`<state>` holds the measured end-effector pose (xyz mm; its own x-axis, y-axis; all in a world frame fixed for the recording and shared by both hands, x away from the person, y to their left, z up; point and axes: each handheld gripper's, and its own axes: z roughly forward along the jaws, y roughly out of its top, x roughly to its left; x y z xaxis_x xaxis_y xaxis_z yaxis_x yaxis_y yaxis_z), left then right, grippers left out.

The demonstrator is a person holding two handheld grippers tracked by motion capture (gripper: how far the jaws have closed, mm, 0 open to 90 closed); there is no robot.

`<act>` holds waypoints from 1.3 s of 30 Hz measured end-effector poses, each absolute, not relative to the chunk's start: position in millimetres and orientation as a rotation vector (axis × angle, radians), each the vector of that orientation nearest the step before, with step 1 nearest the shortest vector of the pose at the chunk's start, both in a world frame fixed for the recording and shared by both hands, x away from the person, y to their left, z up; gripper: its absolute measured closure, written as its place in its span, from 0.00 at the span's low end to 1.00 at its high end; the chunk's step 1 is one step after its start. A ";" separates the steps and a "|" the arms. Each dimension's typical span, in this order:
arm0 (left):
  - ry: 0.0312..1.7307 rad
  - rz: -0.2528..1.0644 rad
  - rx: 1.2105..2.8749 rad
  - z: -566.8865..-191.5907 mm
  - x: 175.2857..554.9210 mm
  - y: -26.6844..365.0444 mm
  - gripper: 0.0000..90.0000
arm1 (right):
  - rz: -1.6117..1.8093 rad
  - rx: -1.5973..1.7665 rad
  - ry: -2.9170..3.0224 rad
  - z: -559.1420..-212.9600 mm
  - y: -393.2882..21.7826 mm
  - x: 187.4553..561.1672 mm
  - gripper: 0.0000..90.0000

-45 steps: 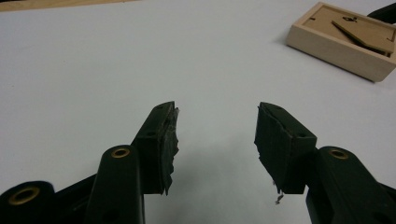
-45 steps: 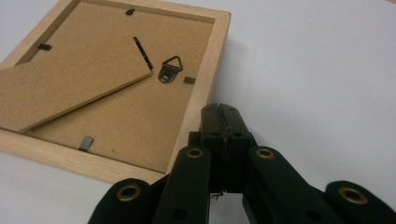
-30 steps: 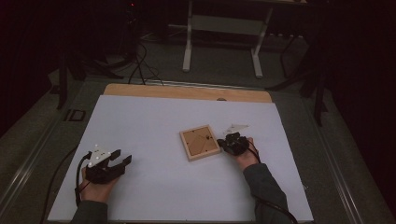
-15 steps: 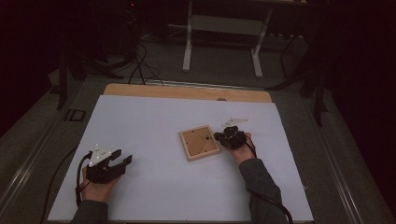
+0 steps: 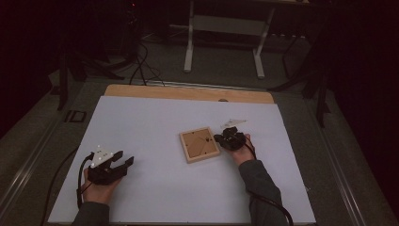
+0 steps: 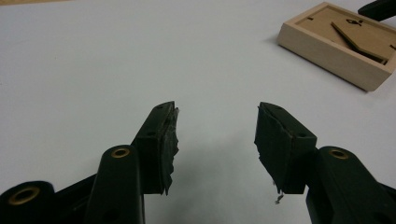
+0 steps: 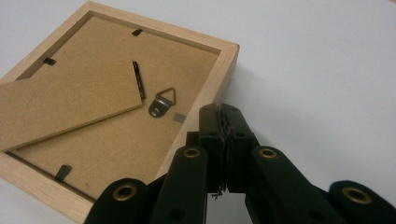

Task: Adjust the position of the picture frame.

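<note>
A wooden picture frame (image 5: pixel 200 144) lies face down on the white table cover (image 5: pixel 150 122). Its brown backing board, loose stand flap (image 7: pixel 60 107) and metal hanger (image 7: pixel 161 102) face up. My right gripper (image 5: pixel 218 138) is at the frame's right edge, its tips (image 7: pixel 220 109) over the wooden rim (image 7: pixel 224 70). The jaws have just closed a little further and are pressed together with nothing between them. My left gripper (image 5: pixel 126 162) rests at the near left, far from the frame (image 6: pixel 341 44). Its jaws (image 6: pixel 217 116) are open over bare cover.
A strip of bare wood (image 5: pixel 188 92) runs along the table's far edge. Beyond it stand a white metal stand (image 5: pixel 221 23) and floor cables (image 5: pixel 141 70). The right gripper's tip (image 6: pixel 378 8) shows past the frame in the left gripper view.
My right gripper has shifted slightly up and left toward the frame's right edge. The left hand and the frame have stayed put.
</note>
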<state>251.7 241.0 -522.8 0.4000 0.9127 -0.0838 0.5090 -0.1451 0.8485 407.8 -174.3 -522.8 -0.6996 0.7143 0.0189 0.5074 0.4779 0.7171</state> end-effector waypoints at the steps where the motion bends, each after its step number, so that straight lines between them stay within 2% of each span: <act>1: 1.234 0.588 1.797 -522.8 251.7 241.0 0.54 | 1.042 1.034 2.449 -522.6 -172.8 407.2 0.98; 15: 1.218 0.547 1.795 -524.5 255.0 233.6 0.55 | 1.031 0.969 2.491 -521.7 -158.5 399.7 0.98; 35: 1.268 0.494 1.757 -527.5 267.4 225.0 0.71 | 1.052 0.886 2.538 -522.1 -137.9 389.7 0.98; 39: 1.245 0.514 1.803 -524.0 271.1 214.3 0.74 | 1.058 0.869 2.546 -522.3 -134.9 386.5 0.98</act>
<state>271.1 214.3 -524.0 0.4168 0.8994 -0.1321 0.5436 -0.1301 0.8292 386.5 -134.9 -522.3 -0.7908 0.6120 -0.0021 0.4304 0.5586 0.7091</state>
